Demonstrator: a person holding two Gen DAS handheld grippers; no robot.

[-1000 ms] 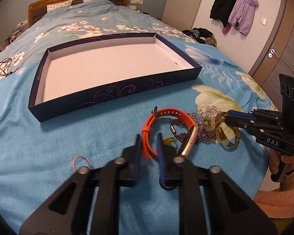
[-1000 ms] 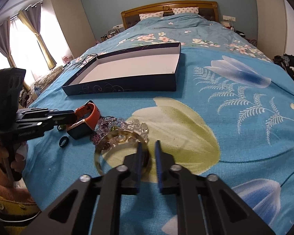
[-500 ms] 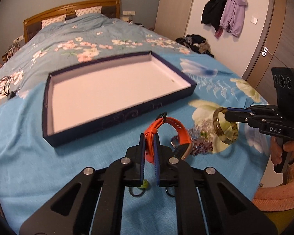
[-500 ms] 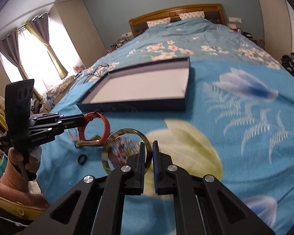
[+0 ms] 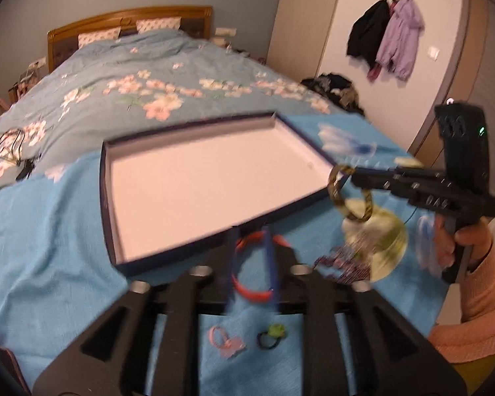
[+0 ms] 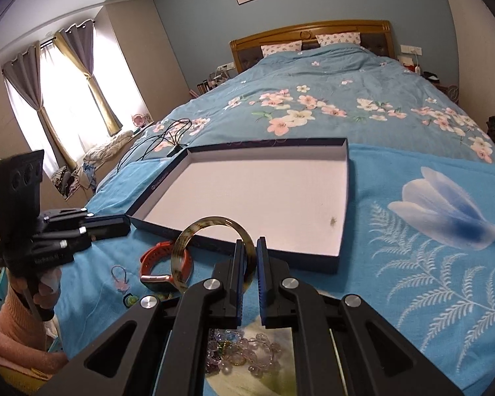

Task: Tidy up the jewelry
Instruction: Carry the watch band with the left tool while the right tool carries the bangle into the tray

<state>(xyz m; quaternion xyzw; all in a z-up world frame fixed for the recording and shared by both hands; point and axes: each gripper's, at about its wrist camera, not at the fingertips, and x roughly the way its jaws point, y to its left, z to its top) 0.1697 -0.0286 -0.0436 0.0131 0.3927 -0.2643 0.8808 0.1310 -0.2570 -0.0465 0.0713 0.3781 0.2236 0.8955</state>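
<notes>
A shallow dark blue box [image 5: 168,257] [image 6: 345,198] with a white inside lies on the blue bedspread. My left gripper [image 5: 250,234] [image 6: 127,226] hovers at its near wall and its jaws are opening. The orange watch band [image 5: 250,293] shows blurred between the fingers, untouched by the pads; in the right wrist view the band [image 6: 166,260] lies on the bedspread just short of the box. My right gripper [image 6: 249,247] [image 5: 349,173] is shut on a tortoiseshell bangle [image 6: 208,222] [image 5: 335,191], held upright over the box's near right corner.
A pile of glass and purple beads [image 6: 244,349] [image 5: 343,260] lies near the bed's foot. A pink ring [image 5: 221,336] and a green-and-black ring [image 5: 270,336] lie close by. A black cable [image 6: 168,135] lies beyond the box's far left corner.
Both grippers rose and closed in on the box. The left jaws parted and the orange band slipped free. The right gripper kept its hold and carried the bangle to the box's corner.
</notes>
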